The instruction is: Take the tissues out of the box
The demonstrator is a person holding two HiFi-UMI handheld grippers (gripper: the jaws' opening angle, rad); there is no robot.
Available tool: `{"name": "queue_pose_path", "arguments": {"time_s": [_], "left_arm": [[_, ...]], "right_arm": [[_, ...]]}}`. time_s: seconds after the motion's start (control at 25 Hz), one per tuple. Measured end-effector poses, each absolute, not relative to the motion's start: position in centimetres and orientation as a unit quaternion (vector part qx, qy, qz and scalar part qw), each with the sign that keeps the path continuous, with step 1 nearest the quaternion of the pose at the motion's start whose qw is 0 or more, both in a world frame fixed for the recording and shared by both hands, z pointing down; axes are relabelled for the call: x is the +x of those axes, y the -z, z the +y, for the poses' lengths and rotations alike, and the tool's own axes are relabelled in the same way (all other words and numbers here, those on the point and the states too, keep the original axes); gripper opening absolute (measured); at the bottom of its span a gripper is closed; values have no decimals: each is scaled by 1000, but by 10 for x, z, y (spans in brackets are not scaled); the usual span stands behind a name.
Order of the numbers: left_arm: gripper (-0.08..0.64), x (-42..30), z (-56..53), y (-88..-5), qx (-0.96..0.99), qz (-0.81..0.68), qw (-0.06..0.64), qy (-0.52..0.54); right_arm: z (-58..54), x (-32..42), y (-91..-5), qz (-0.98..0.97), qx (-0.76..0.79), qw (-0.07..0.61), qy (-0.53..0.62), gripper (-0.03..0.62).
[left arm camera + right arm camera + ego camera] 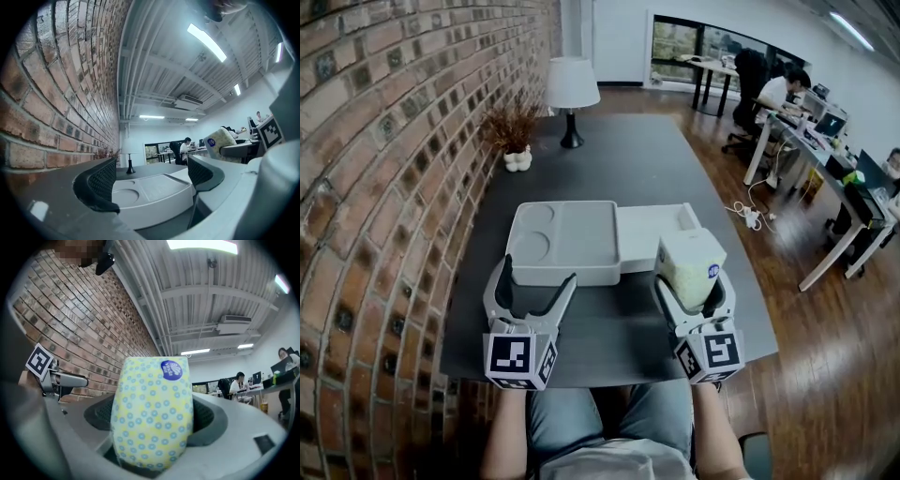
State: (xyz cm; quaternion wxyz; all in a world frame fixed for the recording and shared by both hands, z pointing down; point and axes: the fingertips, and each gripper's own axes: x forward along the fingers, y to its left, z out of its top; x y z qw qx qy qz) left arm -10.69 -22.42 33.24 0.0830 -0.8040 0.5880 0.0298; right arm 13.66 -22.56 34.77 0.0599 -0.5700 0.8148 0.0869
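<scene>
My right gripper (694,292) is shut on a soft tissue pack (689,265), pale yellow with blue dots and a blue round sticker. The pack stands upright between the pads and fills the right gripper view (152,416). It is held just above the dark table, next to the right end of the white box (649,228). A grey-white tray (564,242) with two round recesses lies left of the box. My left gripper (536,283) stands open and holds nothing, just in front of the tray (150,192). The pack (220,139) also shows at the right of the left gripper view.
A brick wall (384,187) runs along the table's left side. A white lamp (572,94) and a dried plant in a white pot (516,141) stand at the far end. Wooden floor with a cable (748,214) and office desks (806,141) with seated people lie to the right.
</scene>
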Motion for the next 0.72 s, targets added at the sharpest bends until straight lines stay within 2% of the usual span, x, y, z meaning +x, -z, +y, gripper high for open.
{"name": "queue_pose_path", "arguments": {"time_s": [0.24,0.48,0.72], "left_arm": [[462,-105,-224,-347,-801,592,81,-27],[463,-102,-213,-354,-798,594,97,-24],[462,-114,-212,-368,-793,603,81,-27]], "right_arm": [[-220,126,-357,813,-569,42,-119,428],[-209,124,-356,811,-571,49,-117,426],[-204,135,-355,800,-585,60,-119,428]]}}
